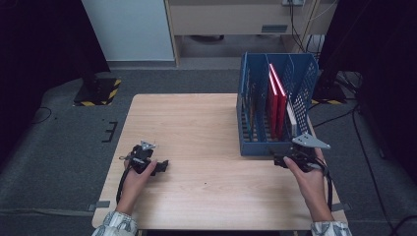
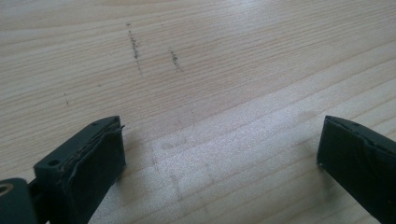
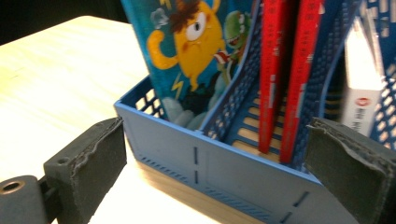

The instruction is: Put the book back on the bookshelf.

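1. Nearest the person, the left gripper (image 1: 158, 168) rests low over the table (image 1: 196, 128) near its left front edge. In the left gripper view its jaws are spread wide with nothing between them, only bare wood with a few dark scuff marks (image 2: 135, 46) ahead.

2. The right gripper (image 1: 279, 161) sits near the right front part of the table, just in front of the low front wall of the blue file rack (image 3: 210, 163). Its jaws are also spread wide and pinch nothing; the rack's front wall lies between and just beyond them.

3. The rack stands at the table's right far side, its long axis running away from the person, front to back.

4. Inside it, going farther in: a cartoon book (image 3: 196, 51) stands in the left compartment, two red books (image 3: 273, 70) stand upright in the middle one, and a white book (image 3: 362, 79) leans in the right one.

5. The books lie straight ahead of the right jaws, spines upright. The right hand is clearly the nearer one; the left is well apart across the table, so I judge any reach into the rack falls to the right.
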